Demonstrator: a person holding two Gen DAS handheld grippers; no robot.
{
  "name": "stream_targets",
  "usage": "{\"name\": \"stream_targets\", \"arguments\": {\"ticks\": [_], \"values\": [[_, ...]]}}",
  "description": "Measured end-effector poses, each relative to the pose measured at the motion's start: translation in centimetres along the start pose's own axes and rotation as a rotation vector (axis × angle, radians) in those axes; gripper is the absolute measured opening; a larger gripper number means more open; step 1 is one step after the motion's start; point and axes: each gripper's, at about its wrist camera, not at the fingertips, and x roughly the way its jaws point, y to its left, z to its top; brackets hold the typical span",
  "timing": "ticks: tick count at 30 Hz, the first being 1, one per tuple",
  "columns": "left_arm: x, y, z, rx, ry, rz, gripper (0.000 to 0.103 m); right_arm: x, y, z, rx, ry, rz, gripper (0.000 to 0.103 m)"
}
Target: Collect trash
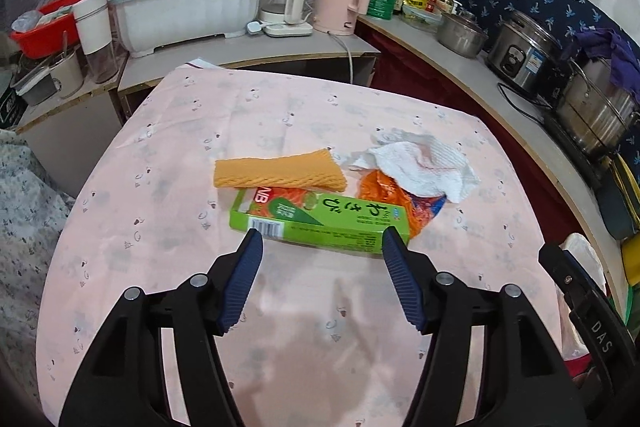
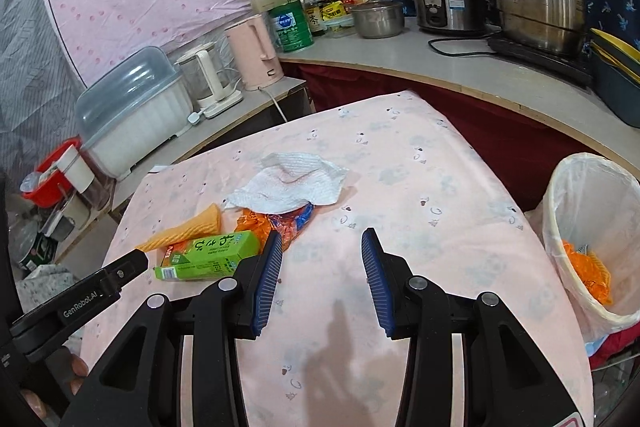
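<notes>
Bench [image 1: 280, 115] under a pale pink patterned cloth; trash sits in one cluster toward its middle. Off the bench's right edge stands the white plastic-lined waste bin [image 2: 560, 195], orange scraps already inside.

Cluster, big to small: crumpled white paper towel [image 1: 420, 163] draped over a crinkled orange plastic wrapper [image 1: 380, 193]; green rectangular cardboard box with Japanese lettering [image 1: 320, 223], lying flat, one end flap open; ribbed orange foam sleeve [image 1: 276, 173] touching the box's far long side.

Left gripper [image 1: 322, 245] hovers just short of the box, fingers spread wide, empty, straddling most of the box's length. Right gripper [image 2: 320, 247] also wide open and empty, above bare cloth between cluster and bin.

We judge the box to be the left gripper's target. To do it well: turn the wrist so the fingers close across the narrow width, not the length; come down low enough to catch the side walls; squeeze gently, as thin card likely buckles; lift clear of the sleeve and wrapper before carrying to the bin.
</notes>
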Motion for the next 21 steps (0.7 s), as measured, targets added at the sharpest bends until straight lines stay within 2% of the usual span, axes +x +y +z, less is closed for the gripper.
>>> {"name": "stream_targets", "arguments": {"ticks": [3, 6, 11, 21], "values": [[0.8, 1.6, 0.5, -0.031, 0.006, 0.019, 0.065, 1.2, 0.9, 0.3, -0.009, 0.010, 0.005, 0.042], [1.7, 3.2, 1.2, -0.066, 0.011, 0.041, 0.075, 2.3, 1.5, 0.7, -0.012, 0.008, 0.002, 0.051], [3.8, 5.8, 2.5, -0.134, 0.036, 0.062, 0.084, 4.5, 2.3, 1.4, -0.021, 0.023, 0.000, 0.052], [8.9, 7.6, 4.9, -0.230, 0.133, 0.020, 0.085, 9.4, 2.0, 3.3, -0.013, 0.045, -0.030, 0.056]]}}
